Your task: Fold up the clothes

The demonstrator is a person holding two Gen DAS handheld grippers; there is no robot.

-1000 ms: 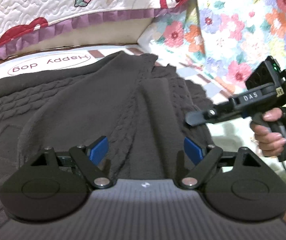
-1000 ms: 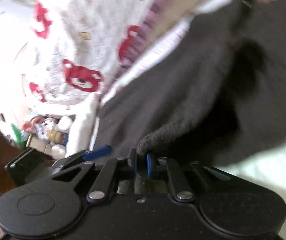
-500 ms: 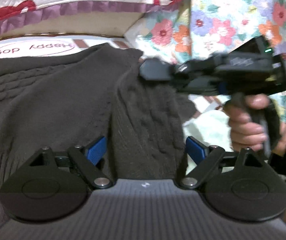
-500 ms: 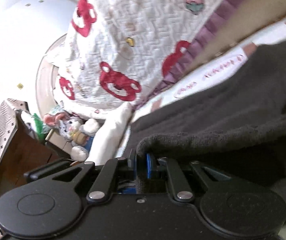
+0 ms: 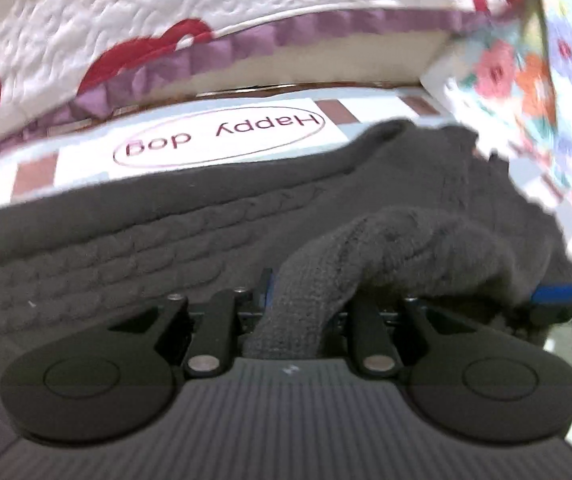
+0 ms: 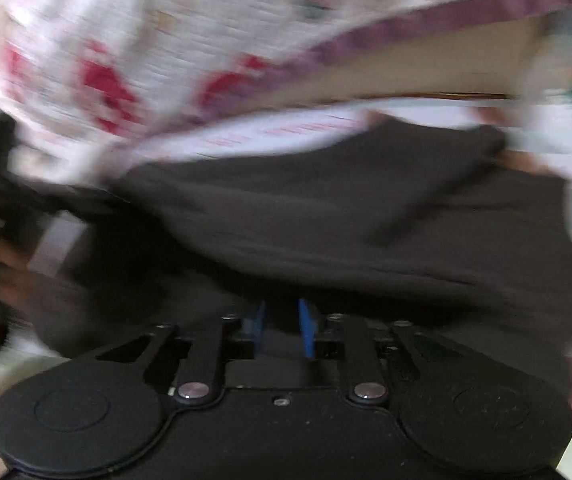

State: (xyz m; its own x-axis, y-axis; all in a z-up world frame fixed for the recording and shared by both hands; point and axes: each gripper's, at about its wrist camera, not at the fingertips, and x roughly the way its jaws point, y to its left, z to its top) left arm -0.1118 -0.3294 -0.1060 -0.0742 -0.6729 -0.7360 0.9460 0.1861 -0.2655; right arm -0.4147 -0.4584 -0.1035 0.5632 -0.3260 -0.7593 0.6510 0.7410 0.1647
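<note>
The left claw [image 5: 290, 300] is held low and level over the bed, pointed toward the quilt at the far side, and its blue pads are drawn close together on a thick roll of one dark grey cable-knit sweater [image 5: 190, 232]. The pinched fold [image 5: 390, 248] is seen rising out of the claw and arching away to its right, where one blue pad [image 5: 560, 294] of the other tool is glimpsed just beside the cloth. The rest of the sweater is spread flat ahead of the claw, its cable ribs running off to the left. Beyond it, one printed sheet [image 5: 222, 136] with the words "Happy dog" in an oval is laid on the bed, and behind that one white quilt [image 5: 134, 28] with red shapes and a purple frill is draped. One flowered cloth [image 5: 526, 68] is seen far to the right. The right claw [image 6: 280, 322] is likewise held low and pointed the same way; its view is badly blurred. Two blue pads [image 6: 305, 326] are made out with a narrow gap between them, and the sweater [image 6: 326, 208] is bunched directly ahead, but whether cloth is gripped there cannot be told. A blurred hand [image 6: 2, 264] is made out to the left.
</note>
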